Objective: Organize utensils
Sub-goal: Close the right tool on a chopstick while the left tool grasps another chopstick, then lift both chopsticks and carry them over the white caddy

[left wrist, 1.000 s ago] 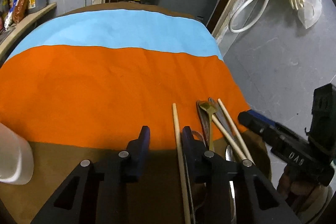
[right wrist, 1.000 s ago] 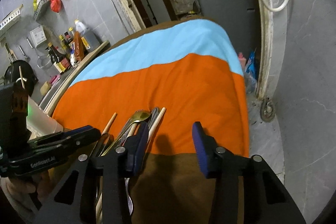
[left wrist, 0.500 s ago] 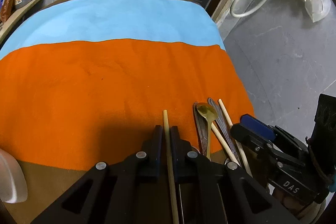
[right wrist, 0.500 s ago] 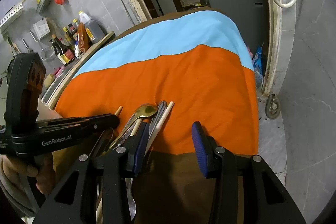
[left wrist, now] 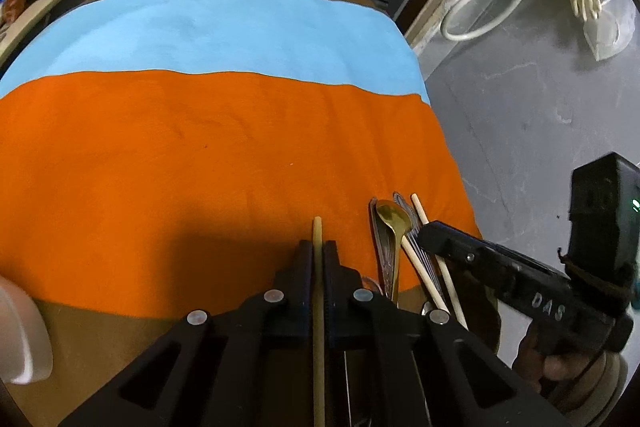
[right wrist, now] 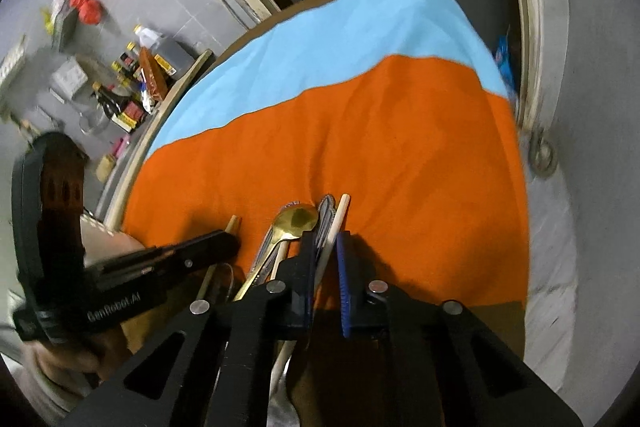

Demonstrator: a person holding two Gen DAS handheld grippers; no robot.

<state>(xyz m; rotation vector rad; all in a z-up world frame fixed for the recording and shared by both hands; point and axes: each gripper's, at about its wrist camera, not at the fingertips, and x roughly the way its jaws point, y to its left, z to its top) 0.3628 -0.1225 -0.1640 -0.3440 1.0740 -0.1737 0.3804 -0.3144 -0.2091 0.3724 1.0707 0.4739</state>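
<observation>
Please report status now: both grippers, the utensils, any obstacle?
Left gripper shut on lone chopstick. Right gripper closing on second chopstick. Gold spoon crowds it.

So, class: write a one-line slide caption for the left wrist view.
Left gripper shut on one wooden chopstick over the orange cloth, beside the gold spoon and remaining utensils.
</observation>
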